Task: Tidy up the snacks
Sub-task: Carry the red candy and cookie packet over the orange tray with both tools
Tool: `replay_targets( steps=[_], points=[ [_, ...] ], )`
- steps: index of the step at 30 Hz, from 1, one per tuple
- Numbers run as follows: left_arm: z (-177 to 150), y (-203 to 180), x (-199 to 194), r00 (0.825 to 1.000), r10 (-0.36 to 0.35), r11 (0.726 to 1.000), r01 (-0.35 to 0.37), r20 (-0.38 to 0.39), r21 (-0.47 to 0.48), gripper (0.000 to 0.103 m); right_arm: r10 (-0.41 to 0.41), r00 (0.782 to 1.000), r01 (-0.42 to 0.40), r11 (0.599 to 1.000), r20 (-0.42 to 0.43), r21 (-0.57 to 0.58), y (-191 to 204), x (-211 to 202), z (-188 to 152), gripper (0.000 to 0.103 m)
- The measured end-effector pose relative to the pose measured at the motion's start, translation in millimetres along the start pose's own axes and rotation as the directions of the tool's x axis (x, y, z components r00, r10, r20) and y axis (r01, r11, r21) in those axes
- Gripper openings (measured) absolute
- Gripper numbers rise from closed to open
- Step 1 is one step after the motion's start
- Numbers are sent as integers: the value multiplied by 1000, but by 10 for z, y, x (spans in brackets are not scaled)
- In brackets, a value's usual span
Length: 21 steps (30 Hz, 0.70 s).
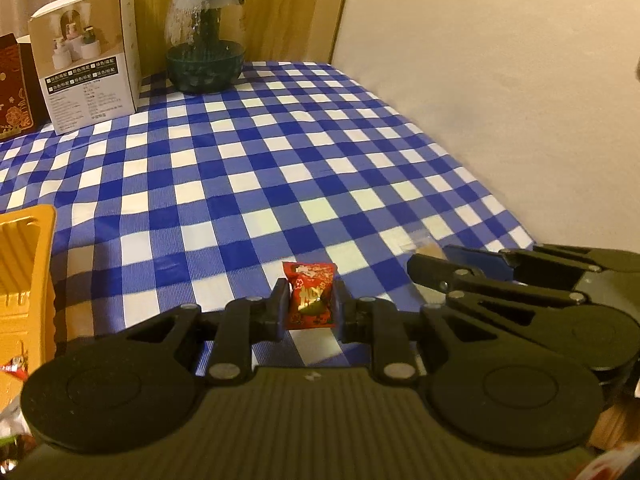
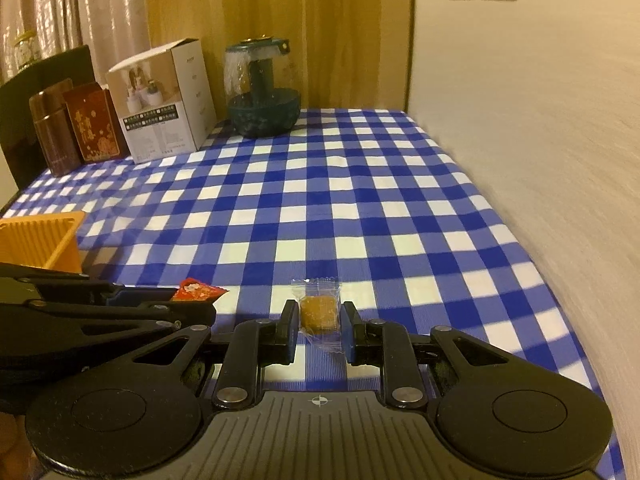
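Your left gripper (image 1: 310, 304) is squeezing a red candy (image 1: 310, 294) between its fingers, low at 6 o'clock over the checked tablecloth (image 1: 248, 184). Your right gripper (image 2: 320, 332) pinches a brown candy (image 2: 319, 312) in a clear wrapper. The orange bin (image 1: 24, 276) sits at 9 o'clock.

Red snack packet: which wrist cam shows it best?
Left wrist view: the red snack packet sits centered between the left gripper fingers, printed face fully visible. The right wrist view shows only its crumpled top poking above the left gripper's finger, seen side-on.

Orange basket (image 1: 24, 272) cropped at left edge.
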<state>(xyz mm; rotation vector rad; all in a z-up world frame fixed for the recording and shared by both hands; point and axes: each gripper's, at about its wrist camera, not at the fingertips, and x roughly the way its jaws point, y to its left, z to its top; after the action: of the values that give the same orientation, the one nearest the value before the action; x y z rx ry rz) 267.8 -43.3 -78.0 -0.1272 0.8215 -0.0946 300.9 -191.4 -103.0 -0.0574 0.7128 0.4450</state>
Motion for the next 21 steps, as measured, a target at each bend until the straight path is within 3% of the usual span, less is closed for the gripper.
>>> replay_targets(
  steps=[21],
  points=[
    [-431,-184,-1194,999,-34,999,33,19,22,20,-24,999,21,996,36,83,453,-1246,-419,23]
  ],
)
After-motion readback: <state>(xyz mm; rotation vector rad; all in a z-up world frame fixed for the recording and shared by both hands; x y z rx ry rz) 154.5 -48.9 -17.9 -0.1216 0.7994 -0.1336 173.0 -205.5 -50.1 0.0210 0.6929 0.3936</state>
